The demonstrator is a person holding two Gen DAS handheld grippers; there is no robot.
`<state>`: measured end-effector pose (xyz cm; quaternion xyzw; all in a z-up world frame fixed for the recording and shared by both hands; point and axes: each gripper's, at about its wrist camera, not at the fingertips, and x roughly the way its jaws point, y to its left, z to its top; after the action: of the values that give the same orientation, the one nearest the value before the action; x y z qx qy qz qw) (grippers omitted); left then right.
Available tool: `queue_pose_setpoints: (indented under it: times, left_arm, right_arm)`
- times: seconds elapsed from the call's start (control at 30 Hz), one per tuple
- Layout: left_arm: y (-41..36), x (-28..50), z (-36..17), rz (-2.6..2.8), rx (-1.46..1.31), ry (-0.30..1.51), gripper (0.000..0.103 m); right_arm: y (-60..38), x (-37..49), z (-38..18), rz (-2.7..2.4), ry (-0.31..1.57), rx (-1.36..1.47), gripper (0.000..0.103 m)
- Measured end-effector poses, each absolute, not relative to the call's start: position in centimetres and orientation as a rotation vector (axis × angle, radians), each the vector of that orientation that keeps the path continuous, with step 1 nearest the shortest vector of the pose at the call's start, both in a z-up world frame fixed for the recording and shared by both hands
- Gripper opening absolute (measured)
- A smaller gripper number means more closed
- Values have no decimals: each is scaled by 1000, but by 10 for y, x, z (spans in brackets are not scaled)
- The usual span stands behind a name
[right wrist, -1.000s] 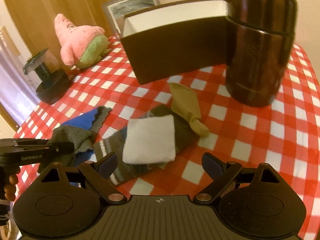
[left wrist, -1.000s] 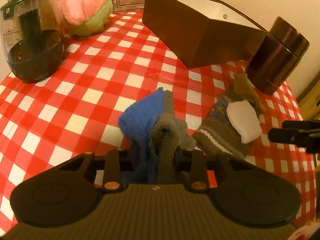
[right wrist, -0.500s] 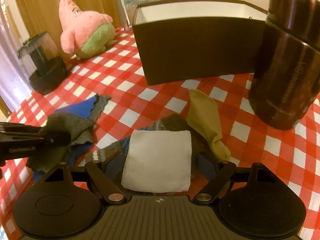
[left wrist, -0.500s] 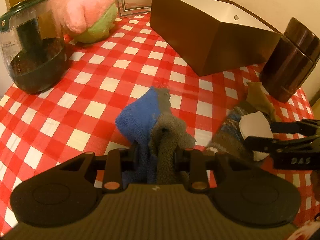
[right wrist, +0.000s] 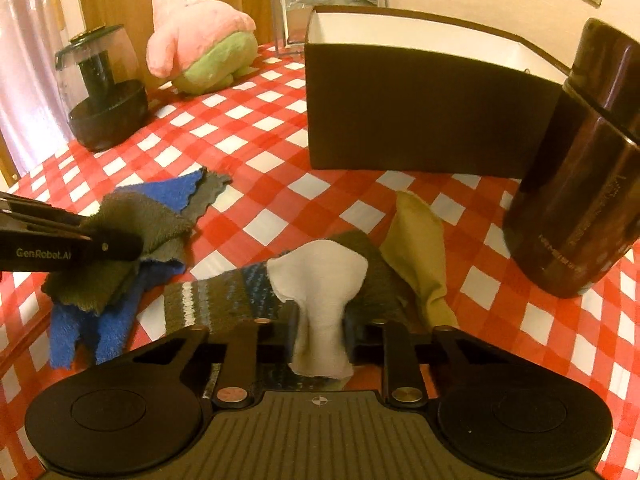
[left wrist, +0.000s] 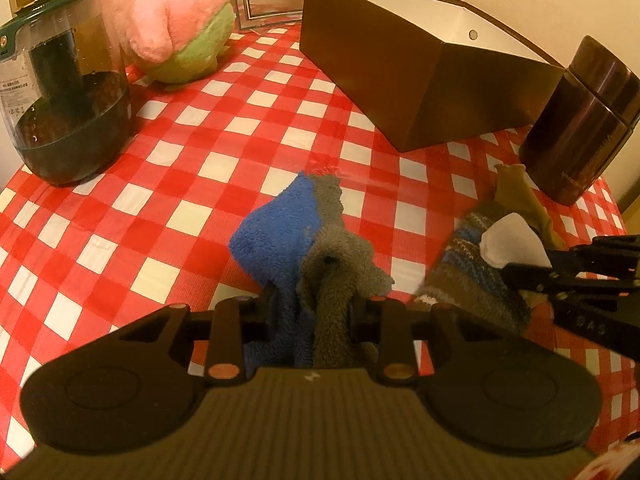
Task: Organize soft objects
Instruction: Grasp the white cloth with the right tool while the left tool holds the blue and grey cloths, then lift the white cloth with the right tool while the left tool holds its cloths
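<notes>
My left gripper (left wrist: pixel 314 308) is shut on a blue and grey fluffy cloth (left wrist: pixel 280 236), lifting its near end; it also shows in the right wrist view (right wrist: pixel 120 240). My right gripper (right wrist: pixel 320 332) is shut on a white cloth pad (right wrist: pixel 318 280), which shows in the left wrist view (left wrist: pixel 510 242) too. Under the pad lies a striped brown sock (right wrist: pixel 224 300) and beside it an olive sock (right wrist: pixel 416 248). A pink and green plush (right wrist: pixel 200 48) sits at the back left. An open brown box (right wrist: pixel 420 116) stands behind the socks.
A dark brown canister (right wrist: pixel 580 184) stands at the right next to the box. A clear jar with a dark base (right wrist: pixel 104 92) stands at the left. A picture frame (right wrist: pixel 328 4) leans at the back. The red checked tablecloth (right wrist: pixel 260 148) covers the table.
My right gripper moved forward onto the white pad and shut on it, bunching it up. My left gripper stayed shut on the blue and grey cloth and shifted slightly.
</notes>
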<state>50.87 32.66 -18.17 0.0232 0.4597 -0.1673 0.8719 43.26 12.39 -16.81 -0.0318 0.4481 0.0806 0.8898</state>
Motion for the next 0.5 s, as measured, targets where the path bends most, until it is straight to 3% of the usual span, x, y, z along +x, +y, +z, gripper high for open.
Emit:
queue_pose_setpoints:
  times: [0.5]
  left_arm:
    - [324, 508, -181, -349, 79, 957, 29]
  right_arm:
    - [113, 426, -152, 150, 929, 25, 12]
